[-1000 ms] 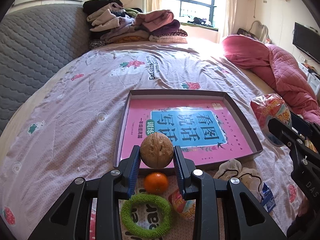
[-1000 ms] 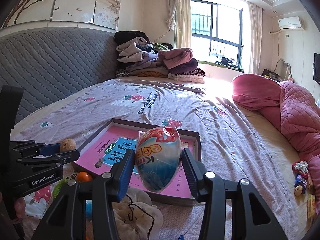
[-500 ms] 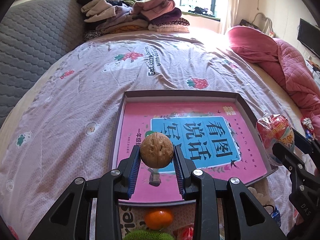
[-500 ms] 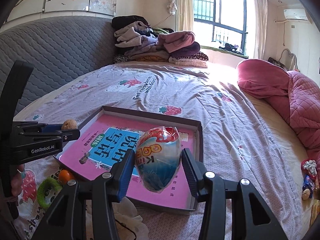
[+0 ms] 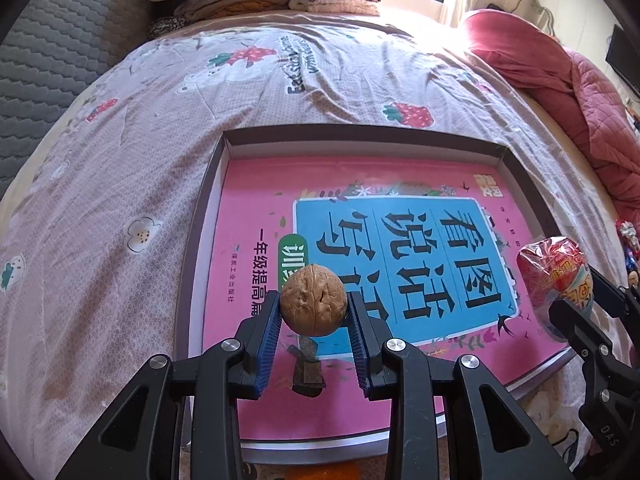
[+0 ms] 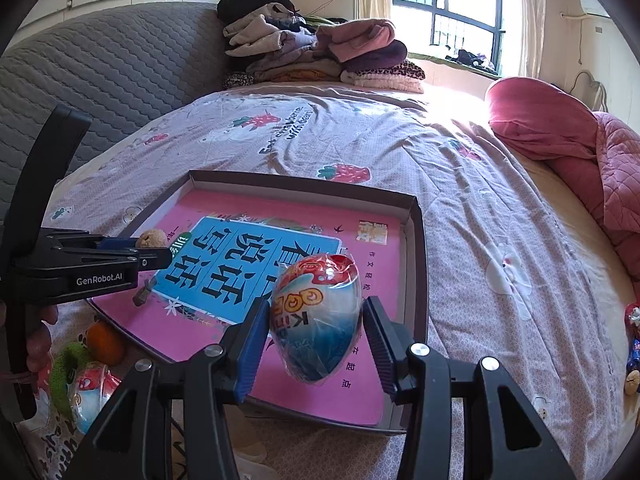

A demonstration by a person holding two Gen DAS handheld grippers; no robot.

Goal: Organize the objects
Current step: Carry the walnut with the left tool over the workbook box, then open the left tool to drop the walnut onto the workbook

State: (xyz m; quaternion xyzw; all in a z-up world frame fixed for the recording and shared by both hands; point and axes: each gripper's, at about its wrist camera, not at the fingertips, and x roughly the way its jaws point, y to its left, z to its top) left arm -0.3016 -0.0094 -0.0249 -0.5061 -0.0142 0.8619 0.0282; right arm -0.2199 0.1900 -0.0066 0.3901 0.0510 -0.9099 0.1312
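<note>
My left gripper [image 5: 313,312] is shut on a brown walnut [image 5: 313,305], held just above the near left part of a shallow dark tray [image 5: 360,136] lined with a pink and blue book cover. The walnut's shadow falls on the cover below it. My right gripper [image 6: 316,332] is shut on a wrapped egg-shaped candy [image 6: 316,316], red on top and blue below, hovering over the tray's [image 6: 416,248] near right corner. The left gripper [image 6: 154,250] shows at the left of the right wrist view, and the candy [image 5: 554,276] at the right edge of the left wrist view.
The tray lies on a bed with a strawberry-print sheet [image 5: 160,160]. Before the tray's near edge lie an orange [image 6: 105,343], a green ring [image 6: 66,372] and another wrapped candy [image 6: 90,396]. Folded clothes [image 6: 320,52] are stacked at the headboard. A pink quilt [image 6: 560,132] lies right.
Both grippers have moved forward and down over the tray, each still gripping its object. The orange and green ring have slid out of the left wrist view.
</note>
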